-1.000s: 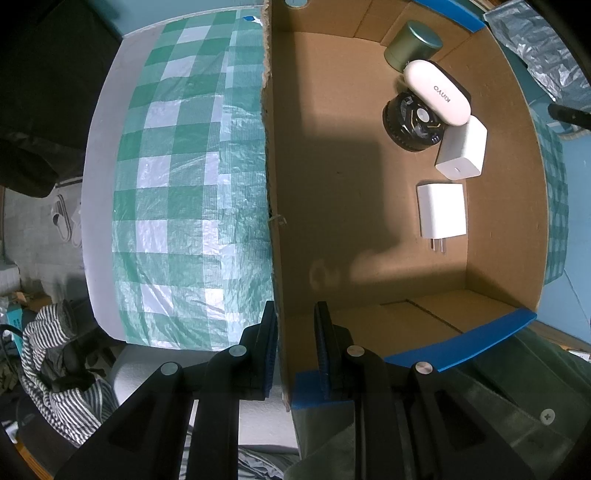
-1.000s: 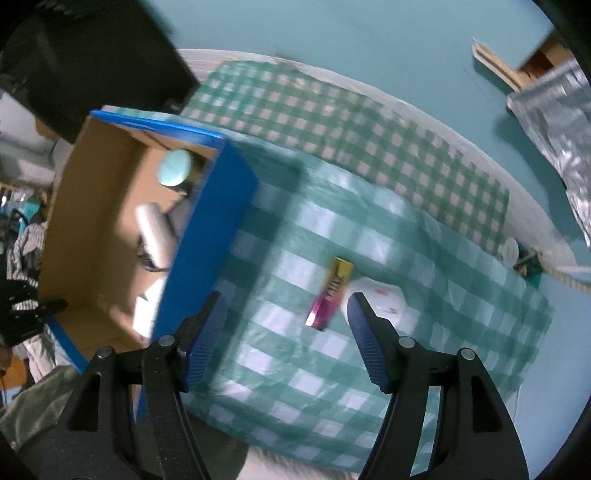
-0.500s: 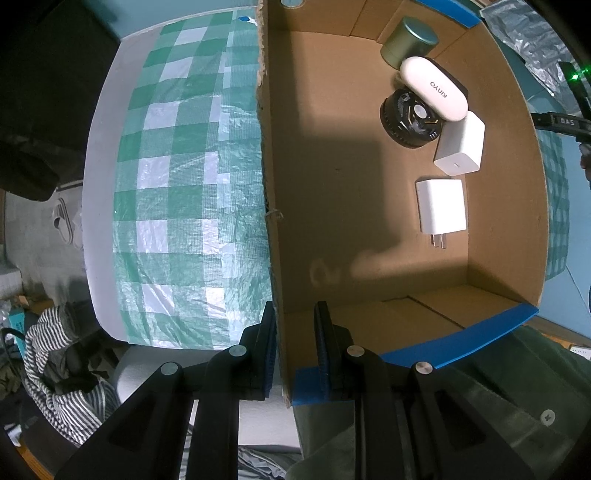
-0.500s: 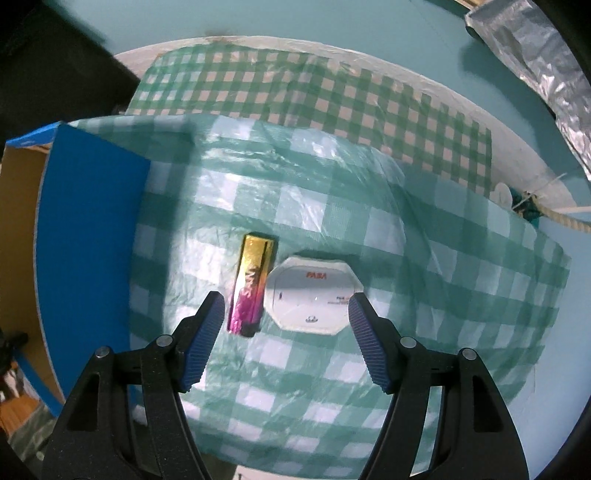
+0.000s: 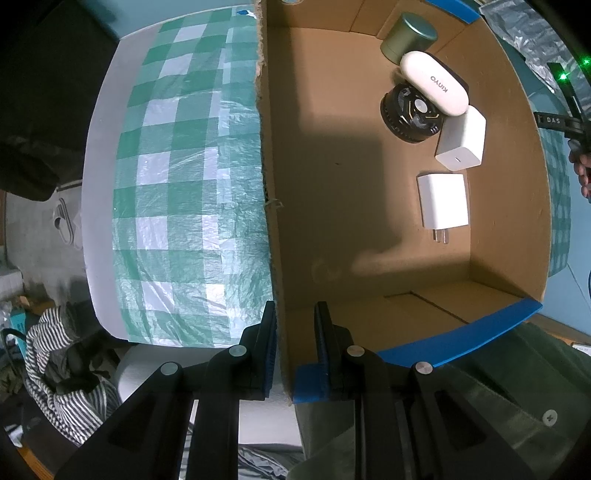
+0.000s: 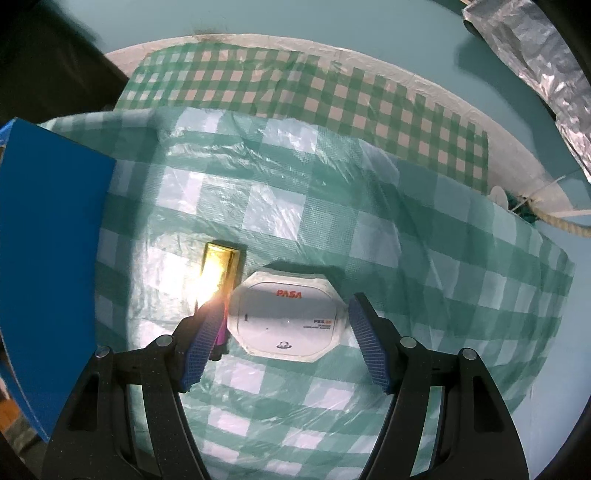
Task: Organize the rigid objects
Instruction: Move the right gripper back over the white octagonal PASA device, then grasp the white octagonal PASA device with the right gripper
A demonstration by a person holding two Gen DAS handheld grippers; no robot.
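Observation:
My left gripper (image 5: pixel 295 347) is shut on the near left wall of an open cardboard box (image 5: pixel 269 184) with blue outer faces. Inside the box lie a green tin (image 5: pixel 408 35), a white oval case (image 5: pixel 436 83), a black round gadget (image 5: pixel 410 112) and two white chargers (image 5: pixel 461 142) (image 5: pixel 443 201). In the right wrist view my right gripper (image 6: pixel 286 336) hangs open, pointing down over a white octagonal device (image 6: pixel 284 314) on the checked cloth. Its fingers straddle the device without pressing on it. A gold-and-pink bar (image 6: pixel 221 262) lies beside the device, partly under the left finger (image 6: pixel 205 332).
The box's blue side (image 6: pixel 51 258) stands left of the two loose items. The green checked cloth (image 6: pixel 424 266) covers the round table. A silver foil bag (image 6: pixel 528 55) and a rope (image 6: pixel 554 221) lie at the far right edge. Striped clothing (image 5: pixel 62 354) is below the table.
My right gripper has sunk toward the cloth and shifted away from the box, so the white device now sits between its fingers. The left gripper and the box have stayed still.

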